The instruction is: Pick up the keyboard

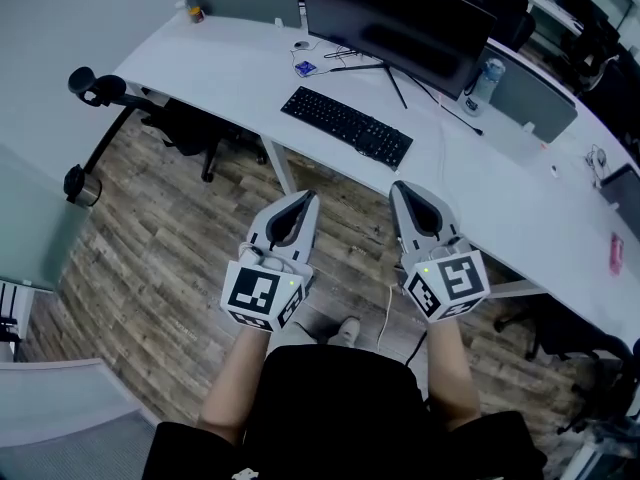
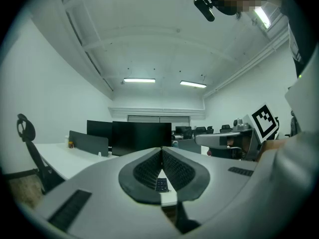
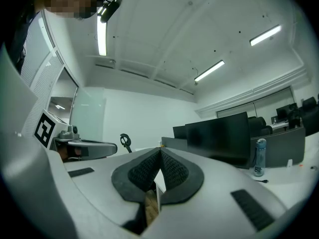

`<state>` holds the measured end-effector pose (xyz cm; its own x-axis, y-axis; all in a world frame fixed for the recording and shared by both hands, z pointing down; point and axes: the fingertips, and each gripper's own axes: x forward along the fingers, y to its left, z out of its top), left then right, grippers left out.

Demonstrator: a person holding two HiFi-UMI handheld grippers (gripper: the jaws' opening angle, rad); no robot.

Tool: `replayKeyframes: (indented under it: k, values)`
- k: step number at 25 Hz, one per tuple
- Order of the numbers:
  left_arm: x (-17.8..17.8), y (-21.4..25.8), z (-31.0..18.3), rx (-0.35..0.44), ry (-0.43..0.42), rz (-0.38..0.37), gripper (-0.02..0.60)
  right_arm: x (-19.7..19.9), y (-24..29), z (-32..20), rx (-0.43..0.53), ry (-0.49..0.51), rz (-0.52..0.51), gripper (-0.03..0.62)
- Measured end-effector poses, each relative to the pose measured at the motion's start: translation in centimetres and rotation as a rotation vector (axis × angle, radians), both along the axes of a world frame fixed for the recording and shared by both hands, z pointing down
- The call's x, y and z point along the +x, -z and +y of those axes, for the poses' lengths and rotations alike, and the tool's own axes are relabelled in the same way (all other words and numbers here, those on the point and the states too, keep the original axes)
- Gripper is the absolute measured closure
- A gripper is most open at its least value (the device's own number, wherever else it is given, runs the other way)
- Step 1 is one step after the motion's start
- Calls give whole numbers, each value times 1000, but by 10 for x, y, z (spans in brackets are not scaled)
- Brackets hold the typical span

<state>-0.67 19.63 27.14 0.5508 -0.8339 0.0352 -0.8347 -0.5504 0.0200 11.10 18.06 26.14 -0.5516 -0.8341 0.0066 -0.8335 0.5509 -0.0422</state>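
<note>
A black keyboard (image 1: 346,126) lies slantwise on the white table (image 1: 500,188), at twelve o'clock from both tools and well apart from them. The left tool (image 1: 304,198) and right tool (image 1: 401,188) hover side by side over the wood floor (image 1: 150,258), jaws together. A dark monitor (image 1: 400,23) stands at one o'clock beyond the keyboard.

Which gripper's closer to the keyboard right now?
Right, going by the head view. The right gripper has its tip just short of the keyboard's right end. The left gripper hangs farther back over the floor, aimed at the keyboard. Both are shut and empty.
</note>
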Motion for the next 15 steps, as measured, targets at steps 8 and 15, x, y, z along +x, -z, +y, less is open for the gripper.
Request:
replayKeyframes:
  k: [8, 15]
  values:
    - [8, -5, 3, -7, 25, -9, 571, 5, -6, -1, -8, 28, -6, 589]
    - [8, -6, -7, 2, 21, -46, 571, 2, -9, -12, -14, 30, -8, 588]
